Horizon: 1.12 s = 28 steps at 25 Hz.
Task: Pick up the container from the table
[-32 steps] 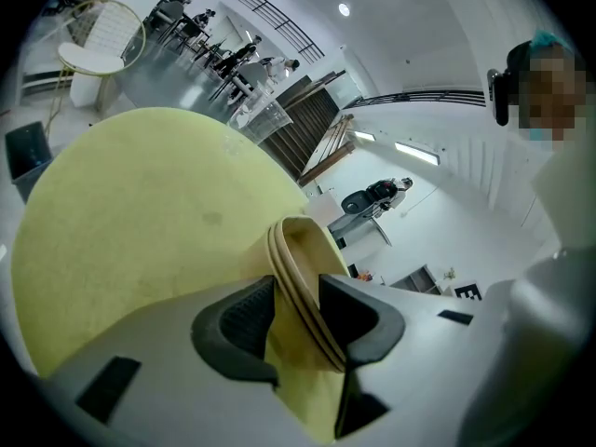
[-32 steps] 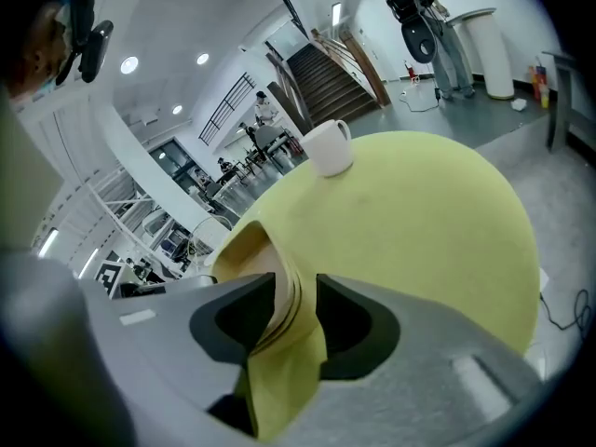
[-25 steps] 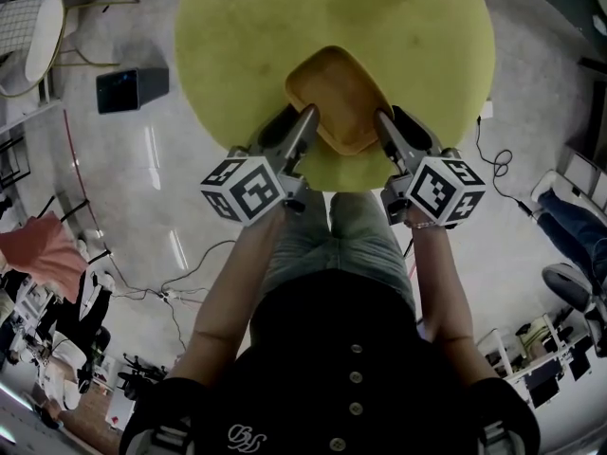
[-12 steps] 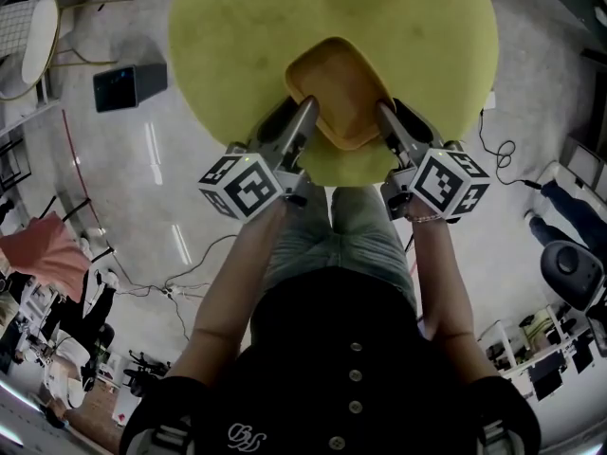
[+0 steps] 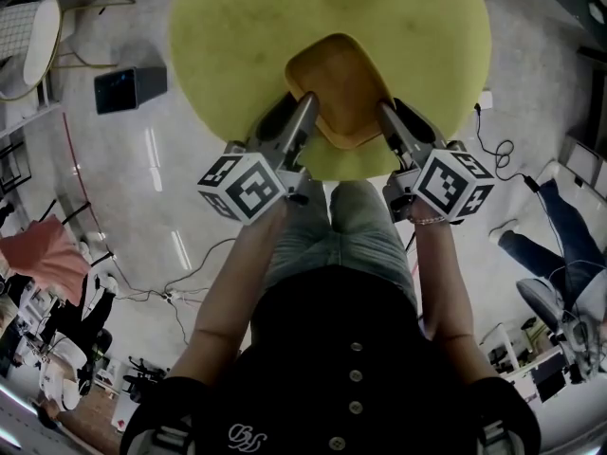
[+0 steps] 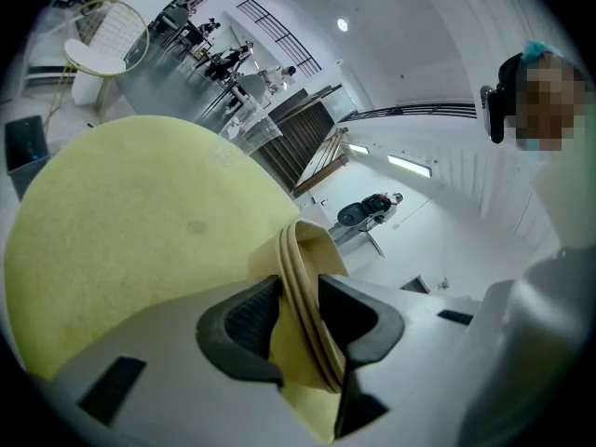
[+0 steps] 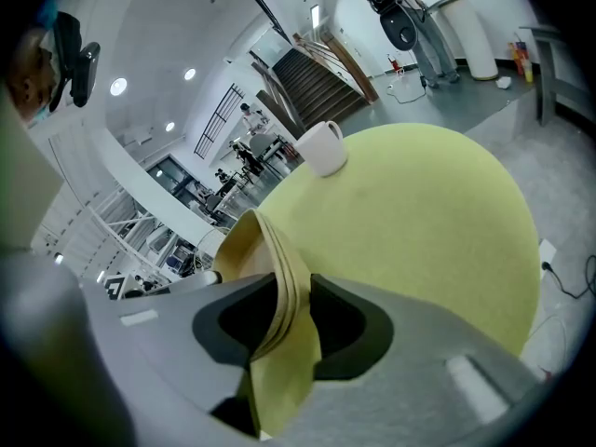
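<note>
Container [image 5: 341, 88] lies between the tools: left gripper [image 5: 305, 112] clamps its left rim, right gripper [image 5: 384, 117] has just been closing onto its right rim.

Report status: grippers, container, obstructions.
Left gripper shut on container rim. Right gripper jaws just closing, clamped on opposite rim. Nothing blocking; mug well clear.

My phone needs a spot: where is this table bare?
The table is bare left of the container out to the left rim, and right of it to the right rim. Another patch lies between it and the mug at the far edge. The near edge is crowded: left claw and right claw, its jaws just closing, clamp the container there.
</note>
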Motion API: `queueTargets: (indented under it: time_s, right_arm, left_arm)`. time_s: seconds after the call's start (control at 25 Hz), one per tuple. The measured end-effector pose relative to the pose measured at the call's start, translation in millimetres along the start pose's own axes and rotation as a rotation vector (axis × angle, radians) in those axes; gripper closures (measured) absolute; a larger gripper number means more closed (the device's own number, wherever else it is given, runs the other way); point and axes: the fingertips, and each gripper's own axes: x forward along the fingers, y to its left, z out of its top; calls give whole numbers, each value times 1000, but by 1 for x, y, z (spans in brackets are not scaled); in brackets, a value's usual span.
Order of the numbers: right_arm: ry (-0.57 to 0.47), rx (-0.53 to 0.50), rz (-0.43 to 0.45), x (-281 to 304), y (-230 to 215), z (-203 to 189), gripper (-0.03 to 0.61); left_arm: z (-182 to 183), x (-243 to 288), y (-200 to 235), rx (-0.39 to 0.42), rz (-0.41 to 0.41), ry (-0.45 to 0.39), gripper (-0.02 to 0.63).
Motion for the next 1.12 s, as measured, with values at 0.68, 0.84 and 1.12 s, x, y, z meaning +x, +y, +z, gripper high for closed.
queueTargets:
  time_s: [0.68, 0.84, 1.12]
  right_arm:
    - [-53, -53, 144, -32, 30, 25, 471]
    - [-58, -83, 157, -36, 43, 33, 471]
    - [-60, -126, 191, -45, 67, 45, 471]
  left_arm:
    - [23, -18, -51, 120, -68, -115, 479]
    - [34, -25, -60, 138, -85, -124, 479]
    - [51, -40, -76, 152, -99, -165, 479]
